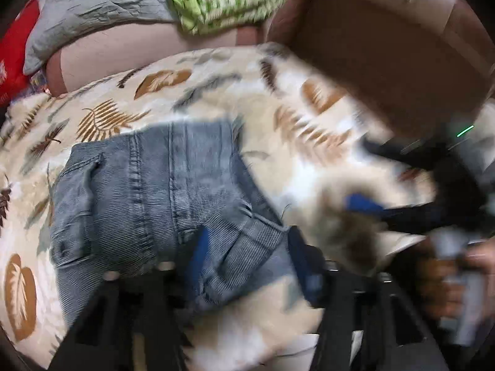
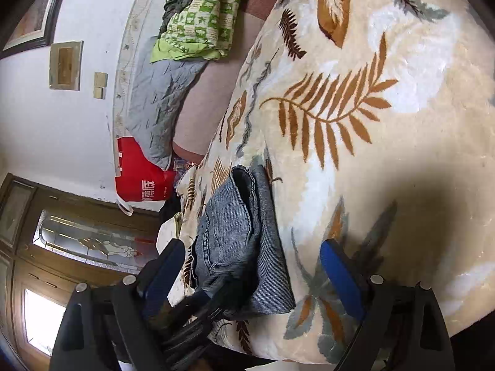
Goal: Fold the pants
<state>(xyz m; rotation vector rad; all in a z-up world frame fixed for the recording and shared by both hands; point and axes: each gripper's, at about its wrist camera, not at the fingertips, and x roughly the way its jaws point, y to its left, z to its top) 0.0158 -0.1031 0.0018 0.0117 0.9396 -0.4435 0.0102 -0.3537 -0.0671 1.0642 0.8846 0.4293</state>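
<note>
Covering most of both views: plush cream blanket [image 2: 402, 160], leaf and fern print in tan, brown and grey-blue, spread flat. Beyond it, pinkish-brown couch [image 1: 130, 52] with grey quilted pillow [image 2: 161, 99] and folded green-and-white quilt [image 2: 201, 18] against the back; dark cloth bundled on top of the quilt. Red bag [image 2: 139, 176] with white lettering wedged at the couch end; contents not visible.

Only in the right wrist view: white wall, framed picture, small wall plates, wooden door with patterned glass panel. Only in the left wrist view: blurred brown upholstered armrest [image 1: 386, 61], upper right, and a hand gripping the other tool's handle.

Lying on the blanket near its edge: pants [image 1: 148, 204], blue-grey ribbed denim, folded into a compact thick rectangle, stitched seams and a pocket showing; layered hem edges seen end-on from the right side.

Straddling the near end of the pants: left gripper [image 1: 247, 256], blue pads spread apart, denim between them but not pinched. In the right wrist view, seen as a black frame at the pants' near corner.

Hovering just beside the pants over bare blanket: right gripper [image 2: 256, 275], blue-padded fingers [image 2: 340, 278] wide apart, holding nothing. Heavy motion blur on the right half of the left wrist view.
</note>
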